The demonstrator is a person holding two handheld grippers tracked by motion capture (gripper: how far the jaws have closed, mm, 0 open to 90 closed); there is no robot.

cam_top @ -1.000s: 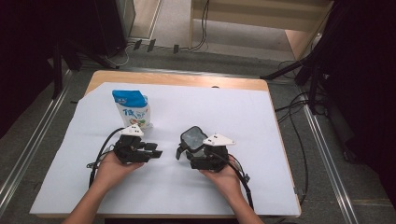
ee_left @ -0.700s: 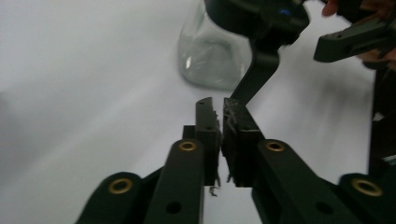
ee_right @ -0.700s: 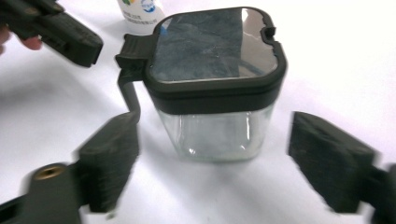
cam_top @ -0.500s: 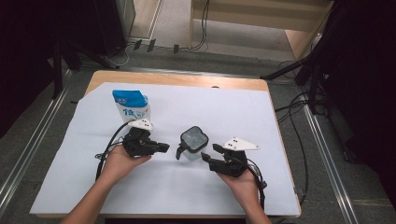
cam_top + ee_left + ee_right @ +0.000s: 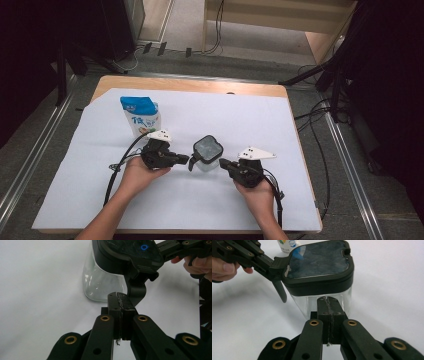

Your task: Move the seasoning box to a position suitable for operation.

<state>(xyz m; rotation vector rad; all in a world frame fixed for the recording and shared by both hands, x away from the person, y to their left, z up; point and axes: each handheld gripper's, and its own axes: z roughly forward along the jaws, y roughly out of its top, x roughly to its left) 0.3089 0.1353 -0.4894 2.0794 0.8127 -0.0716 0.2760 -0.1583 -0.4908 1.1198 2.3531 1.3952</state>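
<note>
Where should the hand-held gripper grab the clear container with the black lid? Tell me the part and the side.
Grip the clear container by its black lid handle, probably from the left gripper's side: the handle juts out and hangs down there, narrow enough for the jaws, while the body is broad and rounded.

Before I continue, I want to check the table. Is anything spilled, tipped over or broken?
Nothing stands out. The clear container stands upright with its black lid on, the blue and white pouch stands upright behind it, and the white table cover shows no spill.
</note>
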